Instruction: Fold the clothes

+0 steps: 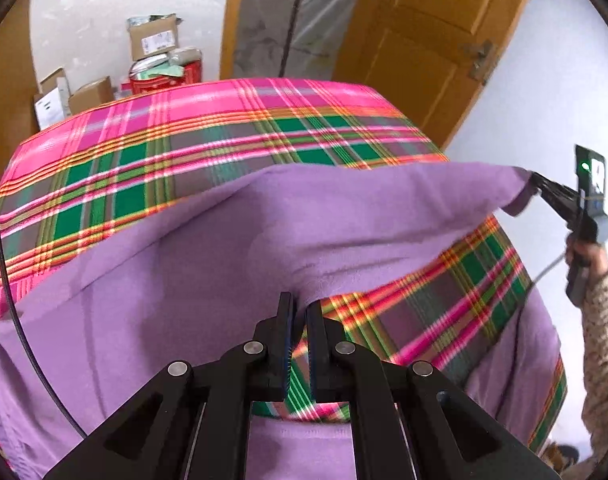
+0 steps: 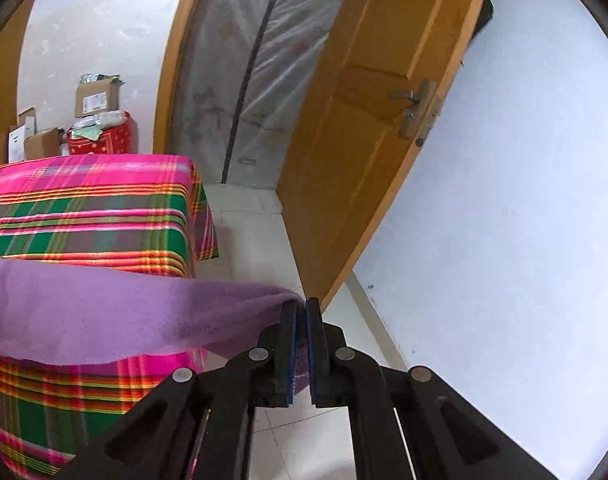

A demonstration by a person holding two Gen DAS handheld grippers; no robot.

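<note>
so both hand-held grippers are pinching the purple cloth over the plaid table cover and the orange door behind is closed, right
Not quite: the orange door stands open, swung away from its frame, as the right wrist view shows. The rest holds: the left hand-held gripper and the right hand-held gripper are both shut on the purple cloth over the plaid table cover.

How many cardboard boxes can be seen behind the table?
3, maybe more hidden: one cardboard box on top of the red tin, one brown left of the tin, one with white labels farthest left.
</note>
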